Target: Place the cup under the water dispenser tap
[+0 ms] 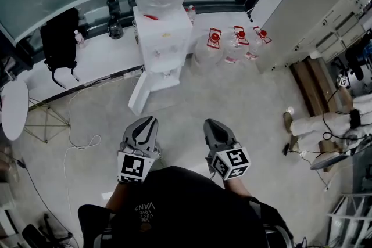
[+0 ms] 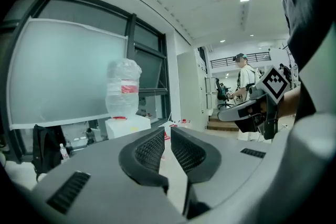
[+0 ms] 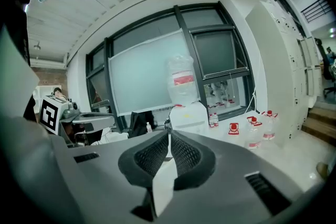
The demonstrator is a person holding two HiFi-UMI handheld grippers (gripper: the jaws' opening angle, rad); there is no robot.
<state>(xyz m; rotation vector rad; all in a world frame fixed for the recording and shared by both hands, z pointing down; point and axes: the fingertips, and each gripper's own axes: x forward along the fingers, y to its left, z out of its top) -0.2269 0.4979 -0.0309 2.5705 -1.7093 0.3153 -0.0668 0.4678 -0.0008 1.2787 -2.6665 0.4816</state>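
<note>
Left claw and right claw both pressed together (nothing between), held side by side, well short of the water dispenser.

Pale floor, water dispenser, spare bottles

I hold my left gripper and my right gripper side by side in front of my body, apart from each other. Both point forward and tilt slightly down. Each gripper's jaws are closed together, with nothing between them.
</note>
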